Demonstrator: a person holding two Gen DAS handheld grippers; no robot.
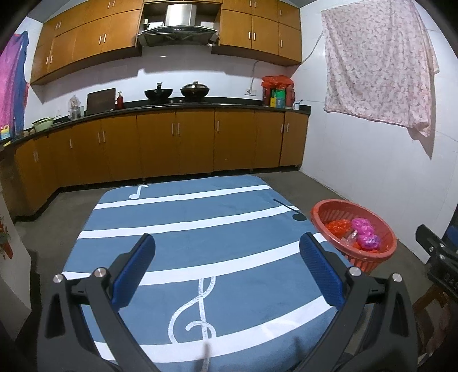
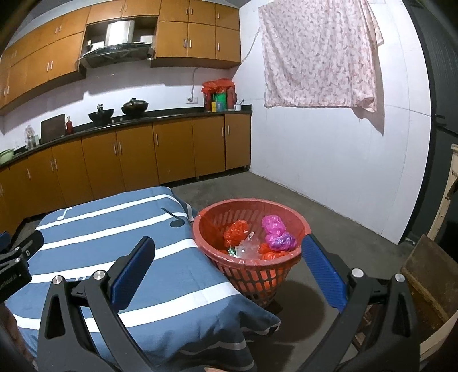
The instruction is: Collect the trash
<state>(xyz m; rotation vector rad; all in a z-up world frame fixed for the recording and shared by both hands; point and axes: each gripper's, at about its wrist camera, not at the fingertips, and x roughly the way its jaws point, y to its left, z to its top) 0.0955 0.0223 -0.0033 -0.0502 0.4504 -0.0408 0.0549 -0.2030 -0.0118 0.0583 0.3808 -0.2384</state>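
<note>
Here both claws gape empty, red basket (image 2: 217,211) hugging the blue table's (image 2: 143,257) edge.

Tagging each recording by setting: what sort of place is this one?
A home kitchen, most likely. Orange-brown wooden cabinets run under a dark countertop, two black woks sit on the stove, and a steel range hood hangs above. A red plastic basket of crumpled bags stands on the floor.

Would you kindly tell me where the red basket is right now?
The red basket stands on the floor beside the blue striped cloth's right edge, centre of the right wrist view, holding crumpled bags.
</note>
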